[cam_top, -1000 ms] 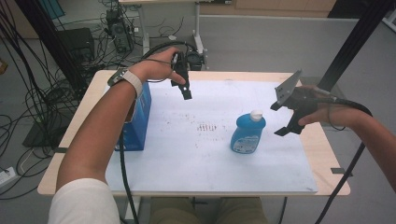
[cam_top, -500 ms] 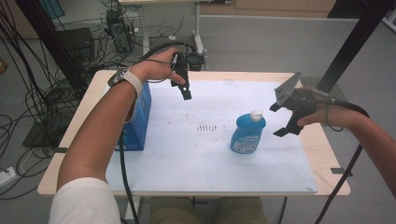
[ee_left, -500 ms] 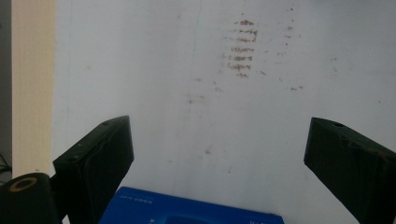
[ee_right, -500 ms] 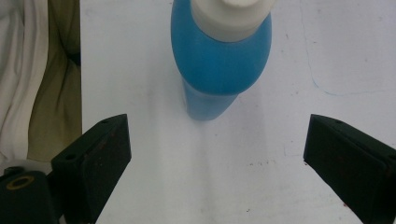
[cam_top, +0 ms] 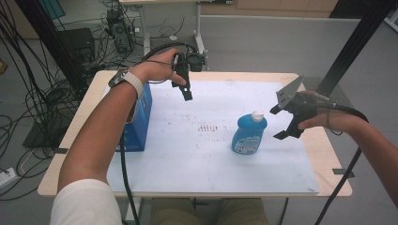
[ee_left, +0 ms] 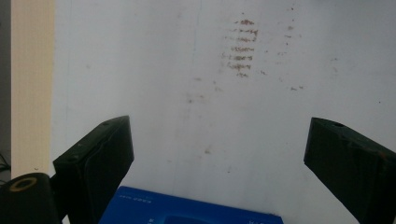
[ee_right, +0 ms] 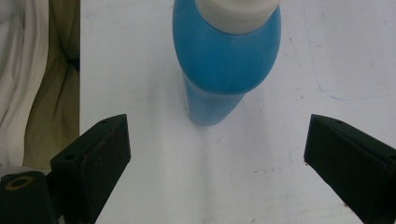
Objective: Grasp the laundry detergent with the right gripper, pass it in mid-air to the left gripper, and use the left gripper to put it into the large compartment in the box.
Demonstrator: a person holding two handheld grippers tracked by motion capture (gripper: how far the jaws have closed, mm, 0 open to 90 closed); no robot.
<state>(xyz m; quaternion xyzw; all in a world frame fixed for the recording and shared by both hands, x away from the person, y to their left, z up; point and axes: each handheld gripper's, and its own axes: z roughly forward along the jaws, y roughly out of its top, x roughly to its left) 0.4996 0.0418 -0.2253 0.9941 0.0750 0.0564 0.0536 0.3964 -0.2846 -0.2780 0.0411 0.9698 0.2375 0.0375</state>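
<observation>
A blue bottle (cam_top: 248, 135) with a white cap stands upright on the white sheet (cam_top: 206, 164), right of centre. My right gripper (cam_top: 279, 123) hovers just to its right, open, with nothing between the jaws. In the right gripper view the bottle (ee_right: 224, 65) stands ahead of the open right gripper (ee_right: 217, 126). A blue box (cam_top: 141, 117) stands at the sheet's left edge. Over the far part of the sheet my left gripper (cam_top: 186, 93) points down. In the left gripper view the left gripper (ee_left: 219, 128) is open and holds nothing, with the box top (ee_left: 187, 212) below it.
Brown stains (cam_top: 206, 127) mark the middle of the sheet. The wooden table (cam_top: 328, 154) borders the sheet on all sides. Cables and equipment (cam_top: 117, 28) lie on the floor beyond the far edge. A black post (cam_top: 347, 51) rises at the right.
My right gripper has drifted slightly down and left, closer to the bottle. The left gripper, bottle and box have stayed put.
</observation>
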